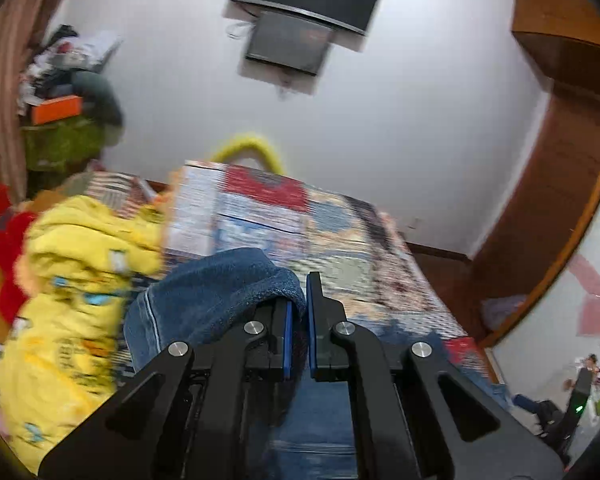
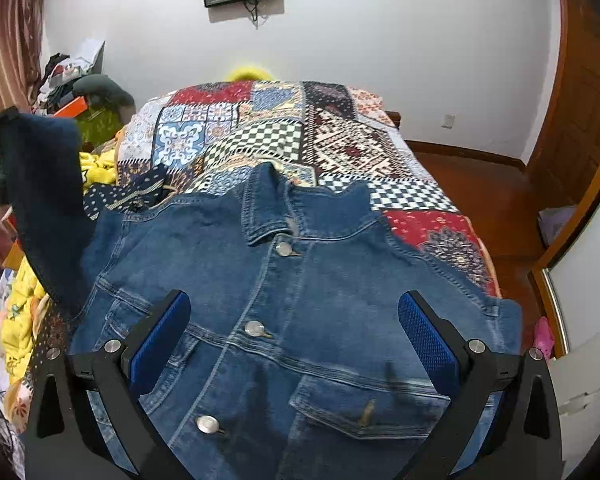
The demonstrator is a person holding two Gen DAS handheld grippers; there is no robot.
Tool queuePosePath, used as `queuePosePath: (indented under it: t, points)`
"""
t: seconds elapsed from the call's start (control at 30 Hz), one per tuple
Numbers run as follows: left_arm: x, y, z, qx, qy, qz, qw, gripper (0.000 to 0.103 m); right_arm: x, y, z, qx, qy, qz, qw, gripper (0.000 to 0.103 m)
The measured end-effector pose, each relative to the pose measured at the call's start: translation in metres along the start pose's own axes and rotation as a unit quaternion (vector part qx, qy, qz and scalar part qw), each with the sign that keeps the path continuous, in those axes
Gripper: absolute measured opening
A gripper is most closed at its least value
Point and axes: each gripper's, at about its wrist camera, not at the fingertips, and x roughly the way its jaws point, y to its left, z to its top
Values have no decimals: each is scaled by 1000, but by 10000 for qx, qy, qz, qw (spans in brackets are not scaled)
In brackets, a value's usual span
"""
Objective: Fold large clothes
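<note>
Your left gripper has its jaws pinched narrow on a fold of the denim jacket, the blue cloth bunching over the jaw at 10 o'clock. Your right gripper hangs over the jacket with its jaws spread wide, gripping nothing. The jacket lies front-up on the patchwork bed, collar toward 12 o'clock, buttons running down between the open jaws. One sleeve is lifted at 9 o'clock; what holds its top end runs off the picture's edge. The yellow clothes at 9 o'clock are smeared by blur.
</note>
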Motion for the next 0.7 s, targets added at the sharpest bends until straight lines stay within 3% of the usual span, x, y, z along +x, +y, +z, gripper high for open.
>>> queuePosePath:
  t: [0.13,0.3,0.47,0.6,0.7]
  points:
    - [29,-56,-17,233,331,-326,9986,5,-9,-19,-1,163,-70,23,9998,103]
    - [70,-114,-63,713,1000,-568,9908,5,-13,-46,-8,476,-84,72,9988,103]
    - [99,-159,-126,1335,1850,-854,9699,5,-12,-68,-17,608,60,-59,9981,103]
    - [110,-189,-180,1866,2416,-1079,9461,5,-13,-80,-25,639,177,-169,9977,103]
    - [113,-204,-210,2306,2721,-1042,9284,5,-12,-85,-32,604,302,-236,9974,103]
